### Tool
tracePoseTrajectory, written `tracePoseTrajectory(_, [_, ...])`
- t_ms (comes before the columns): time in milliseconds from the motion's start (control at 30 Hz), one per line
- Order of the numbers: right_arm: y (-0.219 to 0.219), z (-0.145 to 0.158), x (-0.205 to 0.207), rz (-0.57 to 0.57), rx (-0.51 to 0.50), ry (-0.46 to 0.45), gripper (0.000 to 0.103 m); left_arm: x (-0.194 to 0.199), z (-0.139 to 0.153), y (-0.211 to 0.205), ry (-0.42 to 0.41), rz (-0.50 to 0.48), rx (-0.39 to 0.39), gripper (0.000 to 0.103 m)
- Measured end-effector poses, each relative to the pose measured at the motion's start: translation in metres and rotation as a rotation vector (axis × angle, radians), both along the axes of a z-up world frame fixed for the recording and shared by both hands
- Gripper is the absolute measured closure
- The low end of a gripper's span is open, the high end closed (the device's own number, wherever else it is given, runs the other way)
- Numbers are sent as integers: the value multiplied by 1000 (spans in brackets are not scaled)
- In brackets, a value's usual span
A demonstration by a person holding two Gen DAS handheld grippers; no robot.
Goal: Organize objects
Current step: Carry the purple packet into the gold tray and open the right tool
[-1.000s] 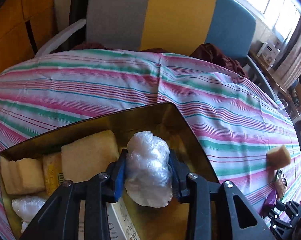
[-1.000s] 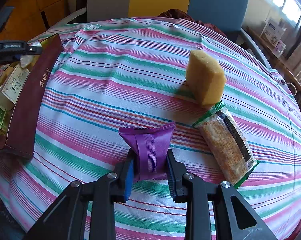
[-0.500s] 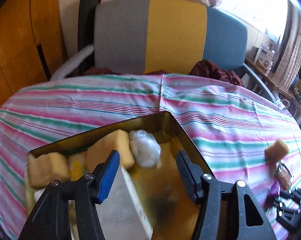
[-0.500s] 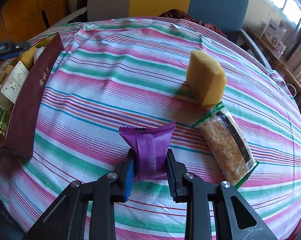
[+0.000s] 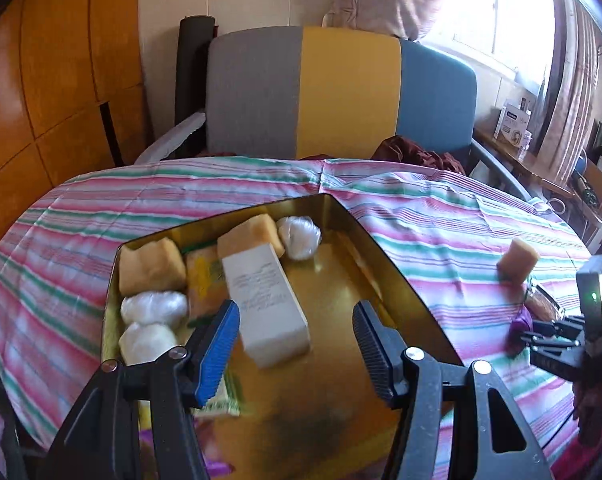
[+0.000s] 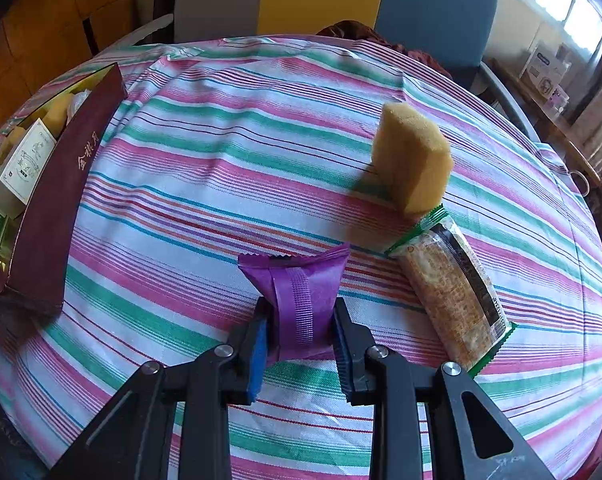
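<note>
Left gripper: the left gripper (image 5: 295, 344) hangs over the gold tin (image 5: 385, 280) with its jaws apart and nothing between them; the jaws have just been opening.
Tin contents: 3 white wrapped balls, 1 (image 5: 299, 237) at the far end and 2 (image 5: 153, 308) stacked at the left wall; 2 yellow sponge blocks (image 5: 151, 266); a white box (image 5: 267, 300) lying at a slant in the middle.
Right gripper: the right gripper (image 6: 301, 342) is clamped on the purple packet (image 6: 297, 292), which sits on the striped tablecloth (image 6: 221, 184).
Near the packet: a yellow sponge (image 6: 411, 164) stands on end beyond it, just beside a green-edged snack bar (image 6: 449, 288) lying flat to the right.
Tin from the right view: its maroon side (image 6: 57, 200) stands at the far left, well apart from the packet.
</note>
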State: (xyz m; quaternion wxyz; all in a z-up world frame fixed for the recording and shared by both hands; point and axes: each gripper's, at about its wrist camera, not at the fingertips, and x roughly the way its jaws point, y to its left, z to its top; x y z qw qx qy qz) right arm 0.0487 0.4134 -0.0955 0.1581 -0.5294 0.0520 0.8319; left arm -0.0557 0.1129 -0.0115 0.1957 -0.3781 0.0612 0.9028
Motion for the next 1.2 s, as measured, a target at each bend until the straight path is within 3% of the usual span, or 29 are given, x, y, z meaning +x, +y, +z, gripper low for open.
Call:
tracePoseTrajectory(500, [-2, 2, -2, -24, 9, -11, 74, 21, -8, -41, -11, 27, 7, 43])
tracePoseTrajectory(700, [-17, 22, -11, -48, -72, 54, 74, 21, -7, -58, -12, 45, 18, 43])
tracePoseTrajectory(967, [-92, 65, -55, 120, -136, 157, 74, 22, -12, -76, -34, 68, 41, 43])
tracePoseTrajectory(1200, [-148, 68, -100, 240, -133, 150, 74, 21, -12, -89, -35, 85, 52, 43])
